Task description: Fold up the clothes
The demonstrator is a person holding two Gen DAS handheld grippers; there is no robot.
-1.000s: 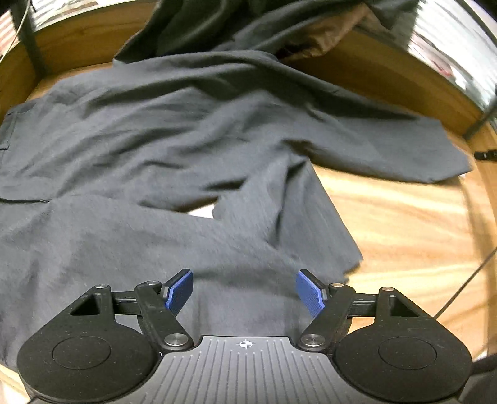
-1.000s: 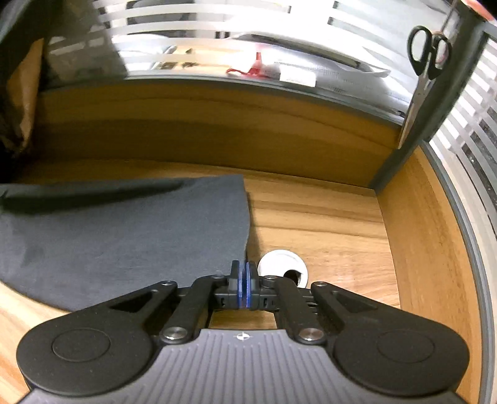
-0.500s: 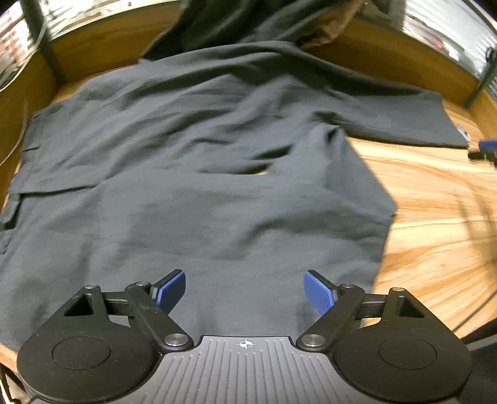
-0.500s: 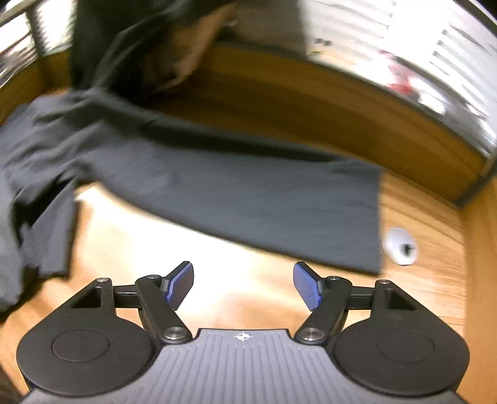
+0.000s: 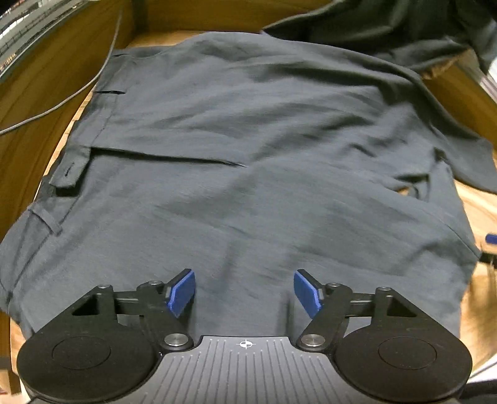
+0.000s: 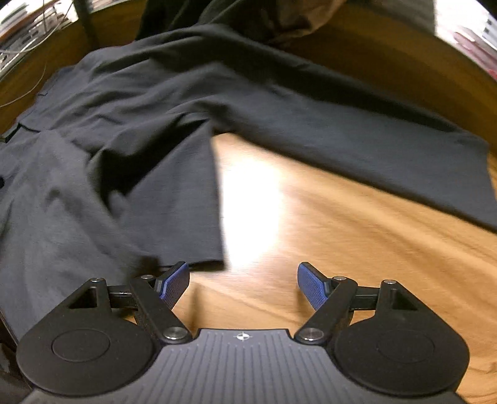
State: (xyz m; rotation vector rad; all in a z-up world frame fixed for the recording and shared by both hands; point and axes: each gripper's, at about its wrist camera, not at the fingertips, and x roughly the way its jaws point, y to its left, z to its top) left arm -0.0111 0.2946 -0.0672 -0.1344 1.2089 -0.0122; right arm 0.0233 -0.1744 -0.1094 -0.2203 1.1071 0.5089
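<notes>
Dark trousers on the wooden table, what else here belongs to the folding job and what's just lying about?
Part of the job:
dark trousers, spread over the wooden table
left gripper, jaws open above the cloth
right gripper, jaws open above bare wood

Just lying about:
grey cable along the table's left edge
heap of other dark clothing at the back

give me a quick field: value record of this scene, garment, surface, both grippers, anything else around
garment: dark grey trousers, spread flat, waistband with belt loops at the left
legs: one leg stretched far across, the other lying nearer
surface: wooden table with a raised wooden rim
left gripper: open, over the trousers, holding nothing
right gripper: open, over bare wood beside the nearer leg's hem
other: more dark clothes piled at the back; thin cable at the left
</notes>
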